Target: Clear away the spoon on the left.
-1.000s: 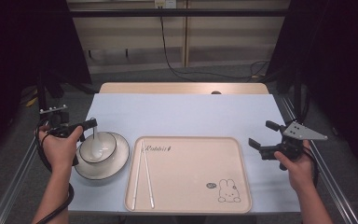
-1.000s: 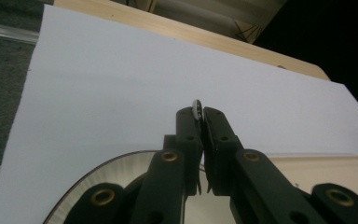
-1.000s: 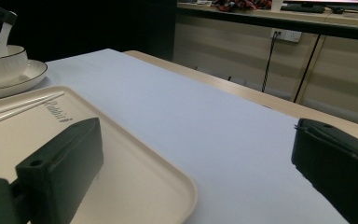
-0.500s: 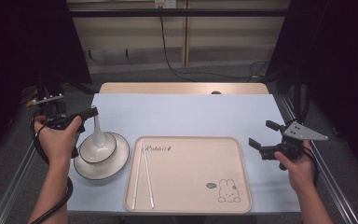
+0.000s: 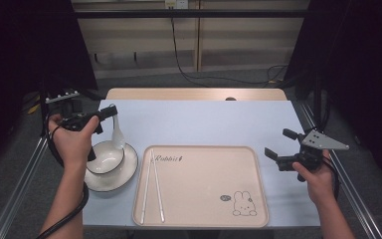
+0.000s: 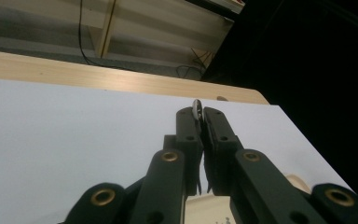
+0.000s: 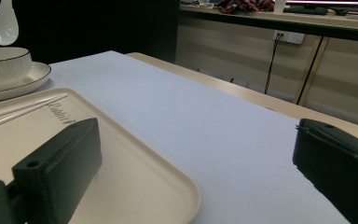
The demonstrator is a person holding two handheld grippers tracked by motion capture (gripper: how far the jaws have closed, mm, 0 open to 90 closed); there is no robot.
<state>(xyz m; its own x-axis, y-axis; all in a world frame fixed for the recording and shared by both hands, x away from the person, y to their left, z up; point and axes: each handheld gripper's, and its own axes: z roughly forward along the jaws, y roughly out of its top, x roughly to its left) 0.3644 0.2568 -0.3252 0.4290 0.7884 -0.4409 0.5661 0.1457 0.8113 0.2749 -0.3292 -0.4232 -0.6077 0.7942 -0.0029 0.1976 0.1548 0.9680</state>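
My left gripper [image 5: 110,112] is shut on the handle of a white ceramic spoon [image 5: 117,134], which hangs bowl-end down above a white bowl [image 5: 104,158] on a white plate [image 5: 125,175]. In the left gripper view the handle's tip [image 6: 196,108] pokes out between the closed jaws of the gripper [image 6: 199,117]. The spoon [image 7: 3,23] also hangs over the bowl [image 7: 2,60] in the right gripper view. My right gripper [image 5: 277,143] is held open beside the right edge of a beige tray [image 5: 204,189], nothing between its jaws [image 7: 191,154].
Two white chopsticks [image 5: 152,186] lie along the tray's left side, also seen as chopsticks [image 7: 18,109] on the tray [image 7: 135,182]. A rabbit drawing marks the tray's near right corner. The pale blue table [image 5: 204,119] runs back to a wooden strip; shelving and cables stand beyond.
The left gripper has risen and shifted back, lifting the spoon out of the bowl until it hangs above it. The right gripper has stayed still.
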